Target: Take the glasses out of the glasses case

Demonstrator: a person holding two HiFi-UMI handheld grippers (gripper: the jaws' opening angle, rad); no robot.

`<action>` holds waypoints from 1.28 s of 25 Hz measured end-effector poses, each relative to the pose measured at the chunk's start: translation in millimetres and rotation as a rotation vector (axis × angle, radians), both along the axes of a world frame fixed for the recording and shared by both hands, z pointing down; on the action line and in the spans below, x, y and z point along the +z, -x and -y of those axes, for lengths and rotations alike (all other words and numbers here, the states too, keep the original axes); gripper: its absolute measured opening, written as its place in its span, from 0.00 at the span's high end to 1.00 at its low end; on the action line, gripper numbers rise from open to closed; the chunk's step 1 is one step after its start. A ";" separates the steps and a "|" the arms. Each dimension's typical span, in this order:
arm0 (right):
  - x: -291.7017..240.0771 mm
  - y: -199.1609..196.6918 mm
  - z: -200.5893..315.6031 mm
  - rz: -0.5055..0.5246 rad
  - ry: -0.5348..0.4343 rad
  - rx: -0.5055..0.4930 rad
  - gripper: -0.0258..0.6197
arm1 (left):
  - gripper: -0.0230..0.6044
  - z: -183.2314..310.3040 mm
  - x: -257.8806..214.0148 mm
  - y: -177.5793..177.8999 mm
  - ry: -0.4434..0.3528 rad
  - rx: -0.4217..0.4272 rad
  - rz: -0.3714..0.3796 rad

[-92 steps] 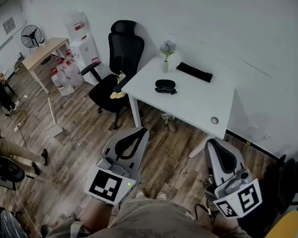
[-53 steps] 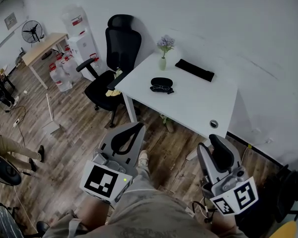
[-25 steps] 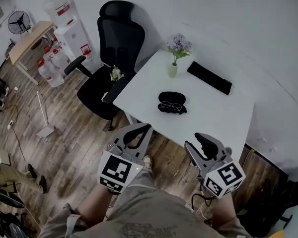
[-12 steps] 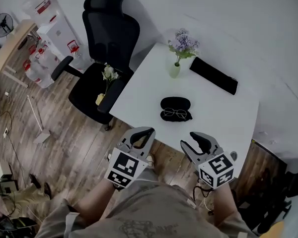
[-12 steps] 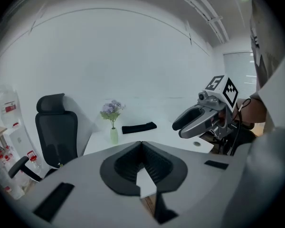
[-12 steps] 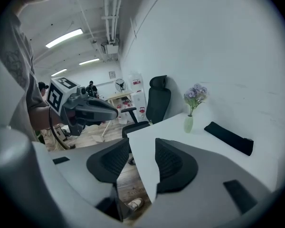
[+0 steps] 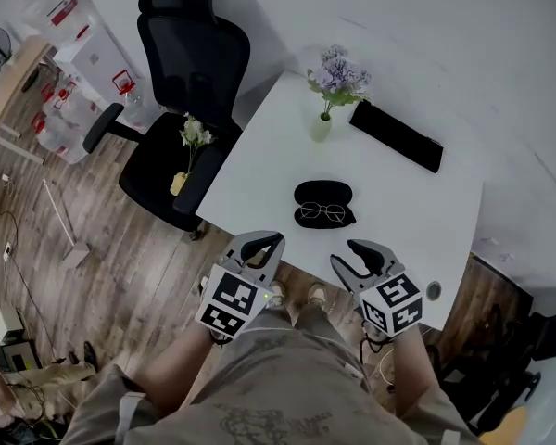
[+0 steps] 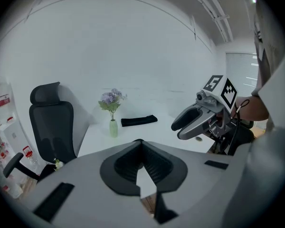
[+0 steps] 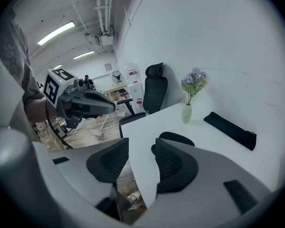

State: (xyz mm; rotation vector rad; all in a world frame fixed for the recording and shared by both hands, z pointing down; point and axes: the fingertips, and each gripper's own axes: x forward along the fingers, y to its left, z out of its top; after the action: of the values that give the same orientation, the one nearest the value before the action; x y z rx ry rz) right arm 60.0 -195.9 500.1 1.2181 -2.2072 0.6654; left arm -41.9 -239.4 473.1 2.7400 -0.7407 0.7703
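Note:
A black glasses case (image 7: pixel 321 193) lies in the middle of the white table (image 7: pixel 398 221), with thin-framed glasses (image 7: pixel 324 213) at its near side. Whether they rest in it or against it is unclear. My left gripper (image 7: pixel 262 243) hangs at the table's near edge, left of the case, shut with nothing in it; its tips meet in the left gripper view (image 8: pixel 140 141). On the other side, my right gripper (image 7: pixel 356 251) stands open and empty. Past its right jaw (image 9: pixel 141 148) part of the case (image 9: pixel 179 138) shows. Both grippers are apart from the case.
A vase of purple flowers (image 7: pixel 322 119) and a flat black pouch (image 7: pixel 396 137) sit at the table's far side. A black office chair (image 7: pixel 181 72) stands to the left, a small flower pot (image 7: pixel 182 180) on its seat. A round cable hole (image 7: pixel 433 290) is near the right corner.
The person has walked up to the table. Both grippers came forward and down from over the wooden floor to the table's near edge. The case and glasses have not moved.

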 end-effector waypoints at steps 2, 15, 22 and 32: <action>5.7 -1.9 3.8 -0.007 0.014 -0.014 0.66 | 0.94 2.7 1.6 -2.5 0.010 -0.005 0.003; 64.5 -15.0 62.4 -0.294 0.062 -0.265 0.63 | 0.94 45.7 22.8 -7.9 0.048 -0.122 0.029; 112.8 -13.8 83.1 -0.374 0.125 -0.390 0.63 | 0.94 63.8 50.9 -10.3 0.090 -0.138 0.072; 188.6 -20.7 95.8 -0.455 0.200 -0.489 0.63 | 0.94 71.4 76.1 -15.2 0.205 -0.187 0.024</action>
State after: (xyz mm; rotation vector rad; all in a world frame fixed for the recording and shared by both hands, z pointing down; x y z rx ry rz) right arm 80.7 -291.7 688.7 0.6127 -1.8894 0.3519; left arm -26.7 -310.8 549.2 2.4440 -0.8569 0.7912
